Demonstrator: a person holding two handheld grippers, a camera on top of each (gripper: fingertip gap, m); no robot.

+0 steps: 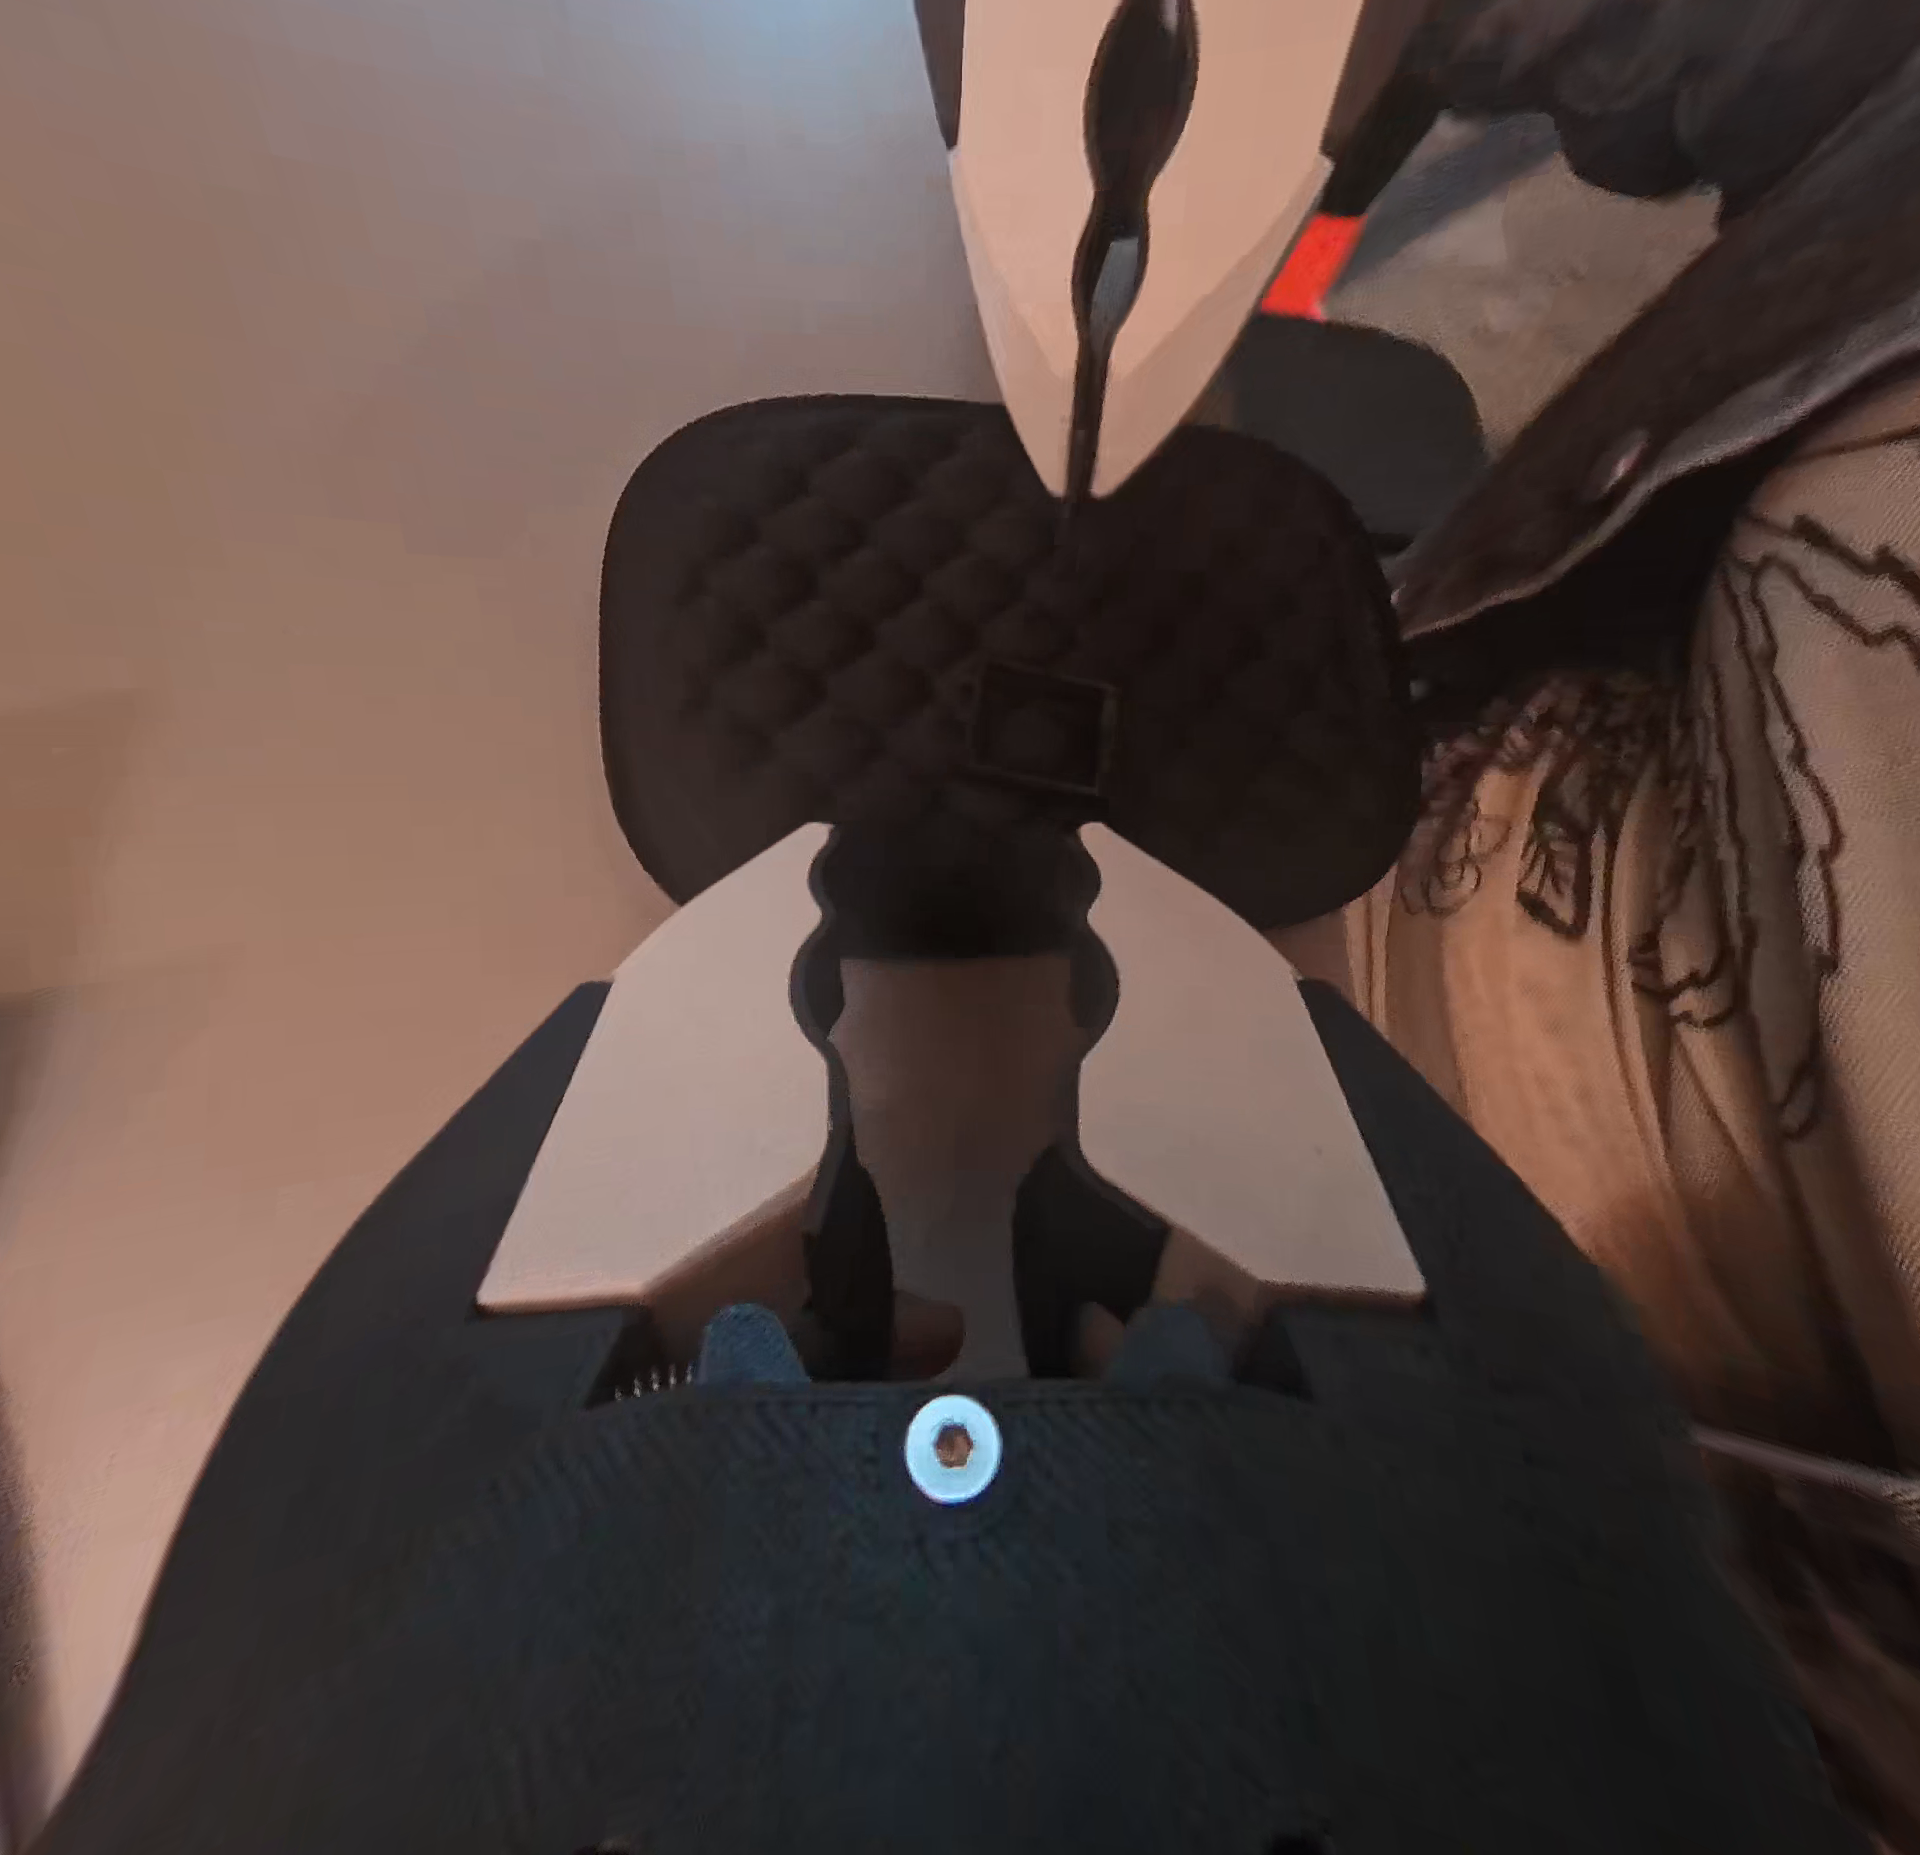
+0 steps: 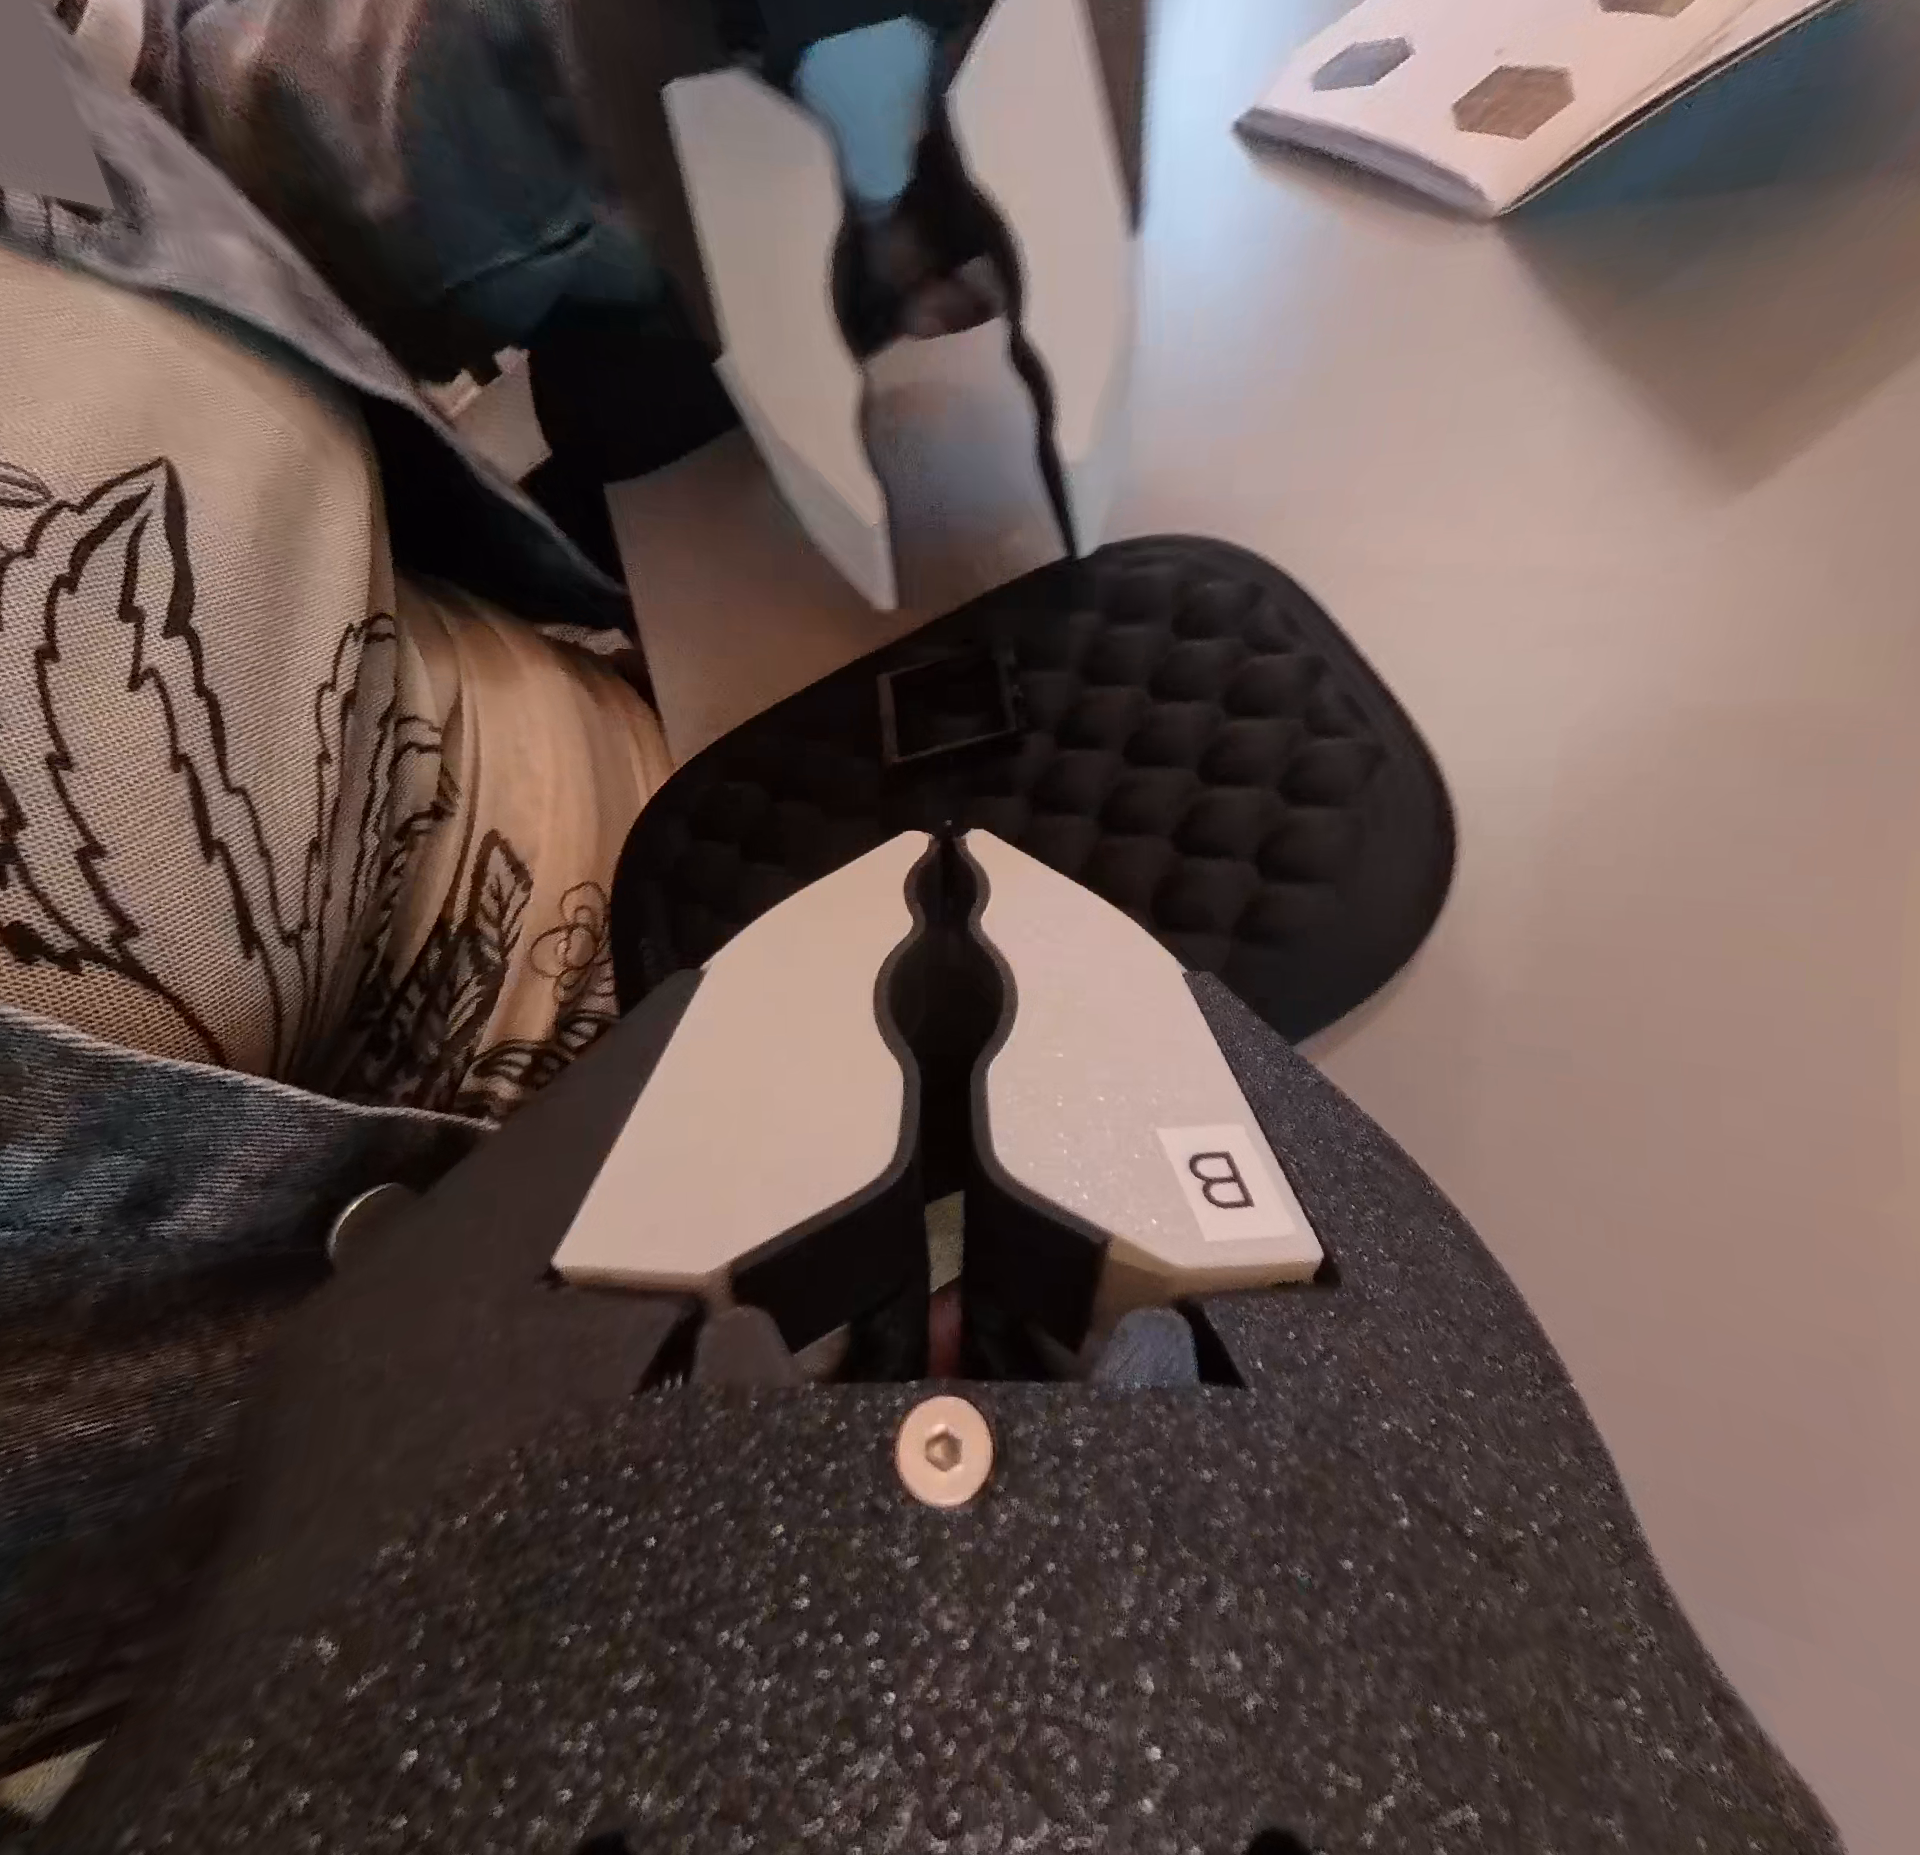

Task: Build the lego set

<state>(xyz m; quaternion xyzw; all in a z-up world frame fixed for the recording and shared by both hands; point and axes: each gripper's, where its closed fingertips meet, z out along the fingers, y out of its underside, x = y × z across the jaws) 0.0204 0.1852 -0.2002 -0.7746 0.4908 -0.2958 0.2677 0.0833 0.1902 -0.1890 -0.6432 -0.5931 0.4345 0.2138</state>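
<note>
A black plate with a quilted hexagon surface point(image 1: 831, 600) lies on the pale table; it also shows in the right wrist view point(image 2: 1195, 766). A small black square frame point(image 1: 1042, 727) sits on it, also seen in the right wrist view point(image 2: 948, 709). My left gripper point(image 1: 951, 870) is open, its fingertips over the plate's near edge; it appears blurred in the right wrist view point(image 2: 977, 574). My right gripper point(image 2: 948, 839) is shut, its tips down on the plate just short of the frame. In the left wrist view it point(image 1: 1078, 480) comes in from the top. Whether it pinches anything cannot be seen.
An instruction booklet point(image 2: 1558, 70) lies on the table at the far right. A person's patterned garment and dark jacket point(image 2: 208, 662) are close beside the plate, also in the left wrist view point(image 1: 1662, 870). A red-orange object point(image 1: 1314, 267) shows behind the right gripper. Spacing between my two grippers at the tips: around 7 cm.
</note>
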